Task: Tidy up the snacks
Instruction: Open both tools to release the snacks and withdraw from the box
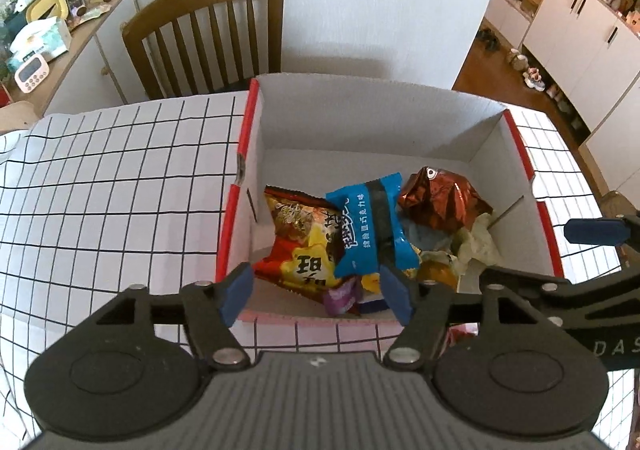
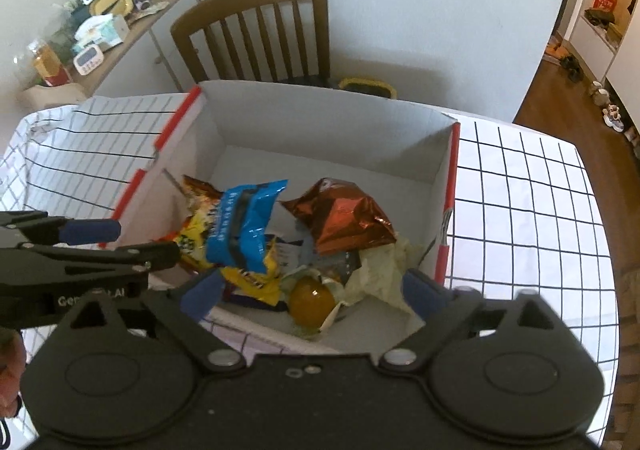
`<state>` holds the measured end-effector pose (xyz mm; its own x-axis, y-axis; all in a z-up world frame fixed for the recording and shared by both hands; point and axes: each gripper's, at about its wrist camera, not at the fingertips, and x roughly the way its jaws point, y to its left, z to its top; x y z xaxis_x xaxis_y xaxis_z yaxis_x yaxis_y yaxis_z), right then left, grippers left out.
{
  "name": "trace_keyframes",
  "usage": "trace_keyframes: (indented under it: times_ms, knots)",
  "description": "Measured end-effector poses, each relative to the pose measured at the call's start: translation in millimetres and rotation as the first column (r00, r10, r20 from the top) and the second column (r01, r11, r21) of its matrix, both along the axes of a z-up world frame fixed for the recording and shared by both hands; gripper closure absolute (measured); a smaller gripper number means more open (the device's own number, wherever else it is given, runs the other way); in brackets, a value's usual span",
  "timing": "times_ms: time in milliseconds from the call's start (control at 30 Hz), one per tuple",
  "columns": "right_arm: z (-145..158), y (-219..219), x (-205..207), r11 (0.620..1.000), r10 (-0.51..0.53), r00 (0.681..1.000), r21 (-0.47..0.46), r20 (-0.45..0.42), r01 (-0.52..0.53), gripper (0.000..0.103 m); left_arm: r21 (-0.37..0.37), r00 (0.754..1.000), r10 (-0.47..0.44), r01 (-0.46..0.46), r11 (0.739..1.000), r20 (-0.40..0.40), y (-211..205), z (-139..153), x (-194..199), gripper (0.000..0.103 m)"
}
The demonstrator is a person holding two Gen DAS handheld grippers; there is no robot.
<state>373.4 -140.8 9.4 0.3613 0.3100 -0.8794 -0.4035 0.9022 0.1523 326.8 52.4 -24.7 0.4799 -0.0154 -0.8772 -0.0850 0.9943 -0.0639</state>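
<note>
Blue pads on both grippers stand wide apart and hold nothing. Our left gripper [image 1: 316, 294] hovers at the near edge of the box [image 1: 360, 117], its jaws spread to either side of the blue packet [image 1: 370, 226]; from this view we cannot tell whether the right pad touches the packet's lower corner or only sits in front of it. Our right gripper [image 2: 314, 296] hangs over the same near edge, jaws fully spread above the round yellow sweet [image 2: 311, 300] and the pale crumpled wrapper [image 2: 380, 270].

All the snacks lie heaped in the near half of the box, which sits on the gridded counter [image 1: 120, 177]. We judge every one of them light. The blue packet is a sealed film pillow lying on top of the yellow-and-red bag [image 1: 304, 250]; its film looks slick and will dent, so the crimped end seam or a flat pinch across the middle seems the safest hold. The copper foil bag [image 1: 440, 201] is crinkled and puffed, apart from the walls, and likely best taken by a folded ridge rather than squeezed, since its contents may crush. The sweet is smooth and round, so it may roll or squirt out of a pinch; its wrapper tail would grip better.
</note>
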Motion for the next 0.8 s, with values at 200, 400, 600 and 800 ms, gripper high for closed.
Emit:
trace_keyframes:
  times_ms: [200, 400, 600, 800]
  knots:
    - [14.5, -0.2, -18.2, 1.0, -0.004, 1.0, 0.02, 0.014, 0.004, 0.0, -0.013, 1.0, 0.008, -0.007, 1.0, 0.024, 5.2, 12.9, -18.4, 0.028]
    - [29.3, -1.8, -38.0, 0.999, 0.022, 0.999, 0.034, 0.035, -0.023, 0.0, -0.031, 0.999, -0.001, 0.002, 1.0, 0.052, 7.3, 26.3, -39.8, 0.023]
    - [41.5, -5.7, -60.2, 0.998, 0.038, 0.998, 0.052, 0.051, -0.04, 0.0, -0.031, 0.997, -0.026, 0.028, 0.999, 0.077, 4.0, 36.2, -63.9, 0.019]
    - [46.5, -9.8, -84.8, 0.996, 0.068, 0.996, 0.054, 0.059, -0.071, 0.0, -0.055, 0.996, -0.039, 0.044, 0.998, 0.086, 0.3, 39.6, -91.6, 0.018]
